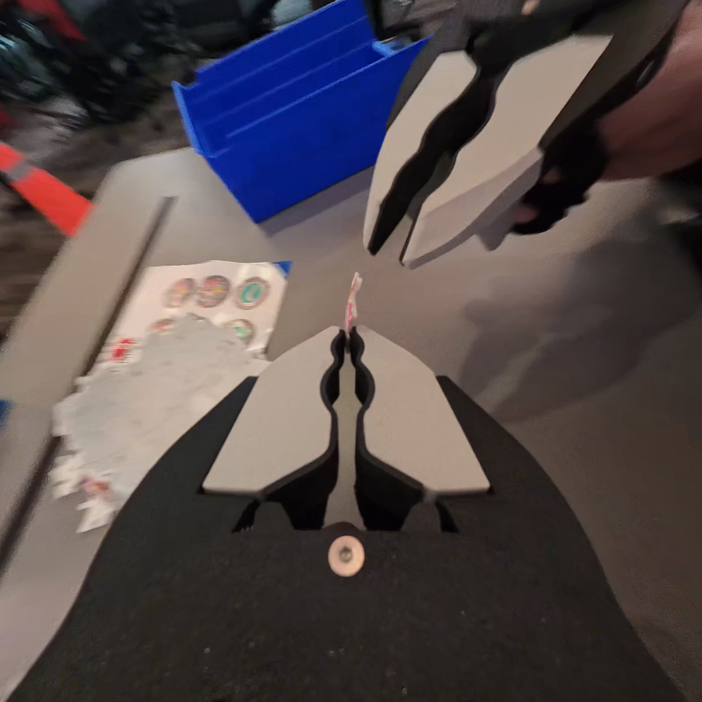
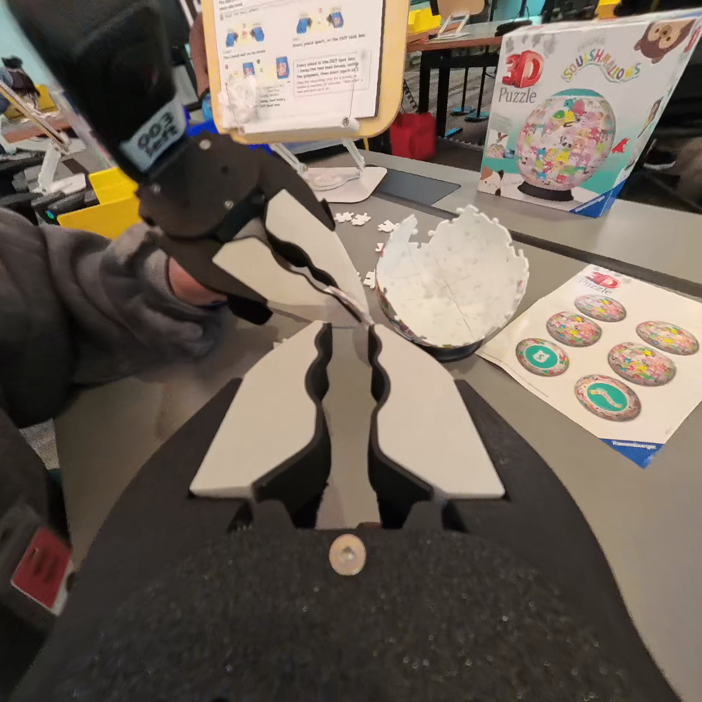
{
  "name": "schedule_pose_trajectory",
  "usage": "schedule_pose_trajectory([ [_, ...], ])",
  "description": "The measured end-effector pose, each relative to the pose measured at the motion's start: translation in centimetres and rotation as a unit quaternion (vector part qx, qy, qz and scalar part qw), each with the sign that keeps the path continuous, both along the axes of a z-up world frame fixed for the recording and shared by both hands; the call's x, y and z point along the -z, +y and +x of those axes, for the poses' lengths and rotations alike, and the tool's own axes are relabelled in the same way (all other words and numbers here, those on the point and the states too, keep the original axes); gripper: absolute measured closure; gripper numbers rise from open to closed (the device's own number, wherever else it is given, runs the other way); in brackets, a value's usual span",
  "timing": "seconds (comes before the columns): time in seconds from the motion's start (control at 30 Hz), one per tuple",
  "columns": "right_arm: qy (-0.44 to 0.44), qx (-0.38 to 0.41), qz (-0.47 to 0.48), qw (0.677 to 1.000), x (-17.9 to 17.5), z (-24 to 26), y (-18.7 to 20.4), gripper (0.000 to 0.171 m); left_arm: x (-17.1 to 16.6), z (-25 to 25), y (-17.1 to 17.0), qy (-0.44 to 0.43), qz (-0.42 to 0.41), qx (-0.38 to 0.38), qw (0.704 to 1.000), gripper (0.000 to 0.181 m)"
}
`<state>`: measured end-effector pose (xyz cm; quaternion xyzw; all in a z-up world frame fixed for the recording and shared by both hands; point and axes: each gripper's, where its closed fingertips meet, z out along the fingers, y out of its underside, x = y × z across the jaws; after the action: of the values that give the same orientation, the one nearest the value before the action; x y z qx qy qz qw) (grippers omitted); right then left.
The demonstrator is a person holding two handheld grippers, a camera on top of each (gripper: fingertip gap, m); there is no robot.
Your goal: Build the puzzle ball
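Left gripper [image 1: 347, 334]: fingertips pinch a puzzle piece [image 1: 351, 300] edge-on.
Right gripper [image 2: 349, 328]: fingers spread, empty.
Half-built puzzle ball [image 2: 452, 281]: on stand, just beyond.

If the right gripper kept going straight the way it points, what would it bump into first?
Probably the puzzle piece pinched by the left gripper, which sits right at the right gripper's fingers. Past that stands the half-built puzzle ball. Depth is hard to judge, so it might slip by.
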<state>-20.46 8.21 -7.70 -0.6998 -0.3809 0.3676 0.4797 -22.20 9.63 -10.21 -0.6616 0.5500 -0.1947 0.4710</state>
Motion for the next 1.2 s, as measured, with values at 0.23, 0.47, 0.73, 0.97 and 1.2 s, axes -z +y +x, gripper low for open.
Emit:
schedule_pose_trajectory([
  [0.23, -0.028, 0.052, 0.040, 0.997, -2.4, -1.3, -0.6, 0.156, -2.9, -1.0, 1.0, 0.068, 0.285, -0.113, 0.949, 0.179],
  [0.47, -0.047, 0.087, 0.066, 0.993, -2.5, -1.9, -0.3, 0.163, -3.4, -0.6, 0.4, 0.084, 0.345, -0.145, 0.924, 0.179],
  [0.73, -0.066, 0.112, 0.087, 0.988, -2.6, -1.8, -0.1, 0.164, -3.6, -0.8, 0.6, 0.084, 0.344, -0.165, 0.920, 0.179],
  [0.97, -0.073, 0.117, 0.090, 0.986, -2.6, -1.8, -0.2, 0.164, -3.7, -0.8, 0.7, 0.089, 0.350, -0.169, 0.917, 0.179],
  [1.2, -0.084, 0.119, 0.090, 0.985, -2.4, -1.8, -0.2, 0.166, -3.6, -0.7, 0.6, 0.088, 0.350, -0.169, 0.917, 0.179],
])
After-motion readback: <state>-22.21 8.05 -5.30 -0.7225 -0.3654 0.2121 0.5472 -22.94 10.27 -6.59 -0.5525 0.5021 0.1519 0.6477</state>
